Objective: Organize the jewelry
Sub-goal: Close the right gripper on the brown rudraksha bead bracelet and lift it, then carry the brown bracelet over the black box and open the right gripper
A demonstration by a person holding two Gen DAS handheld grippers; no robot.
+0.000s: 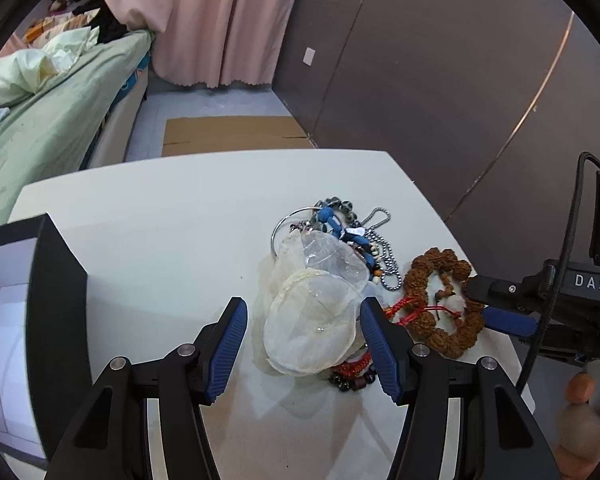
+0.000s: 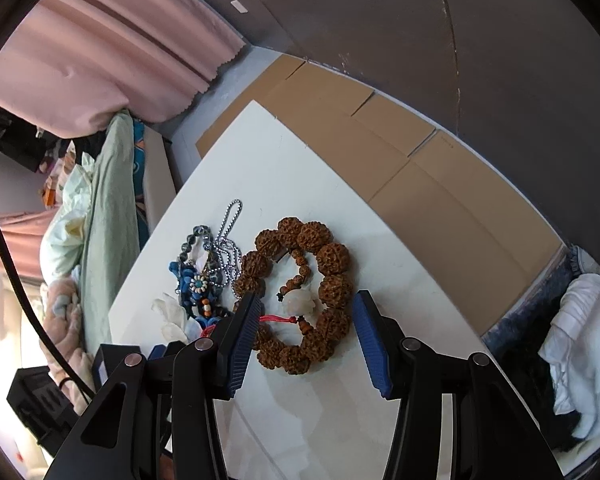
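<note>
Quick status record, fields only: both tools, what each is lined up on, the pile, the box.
left tool: open, sheer pouches between its fingers
right tool: open, straddling part of the brown bead bracelet; contact unclear
jewelry pile: tangled; silver bangle, ball chain, blue cord piece
box: dark, open, white inside, at table's left edge
table: white

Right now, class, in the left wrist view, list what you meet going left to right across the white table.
Black box → sheer pouch → silver chain → brown bead bracelet → right gripper.
</note>
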